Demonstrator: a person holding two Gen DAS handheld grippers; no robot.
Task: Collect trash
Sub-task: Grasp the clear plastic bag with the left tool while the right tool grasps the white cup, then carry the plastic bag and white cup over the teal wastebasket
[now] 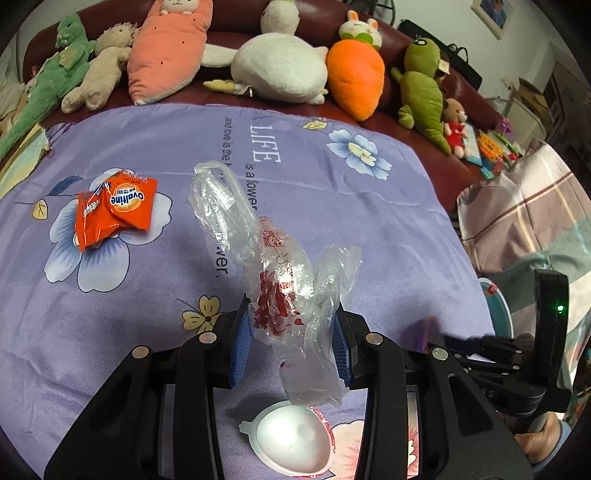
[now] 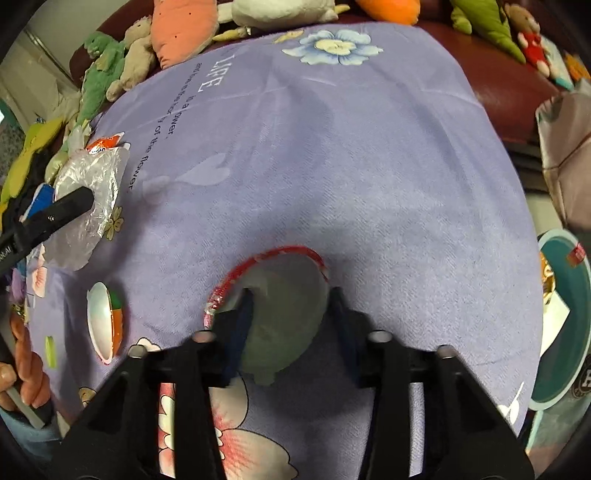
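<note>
Left gripper (image 1: 291, 332): blue pads closed on one crumpled clear plastic bag with red print (image 1: 280, 280), which stands up out of the jaws above the purple flowered blanket (image 1: 369, 221); Right gripper (image 2: 291, 325): jaws set astride one round white foil lid with a red rim (image 2: 284, 302) lying flat on the blanket, left finger (image 2: 236, 328) over the lid's edge, right finger at its other side; whether the pads press it cannot be told, for the spot lies in shadow; Lids, two counted: the second, a white lid with an orange and green edge (image 2: 105, 321), lies just left of the first in the right wrist view, apart from it; the left wrist view shows one white tabbed lid (image 1: 295, 439) below its own jaws; Orange Ovaltine sachets (image 1: 114, 210), two counted, overlapping, on a printed blue flower well left of the bag; Plush toys along the dark red sofa back (image 1: 236, 22), eight counted, among them an orange carrot (image 1: 354, 77) and a white goose (image 1: 280, 66); One teal round bin (image 2: 565, 325) beyond the blanket's right edge; Open room: the middle and far right of the blanket lie bare to its edges
</note>
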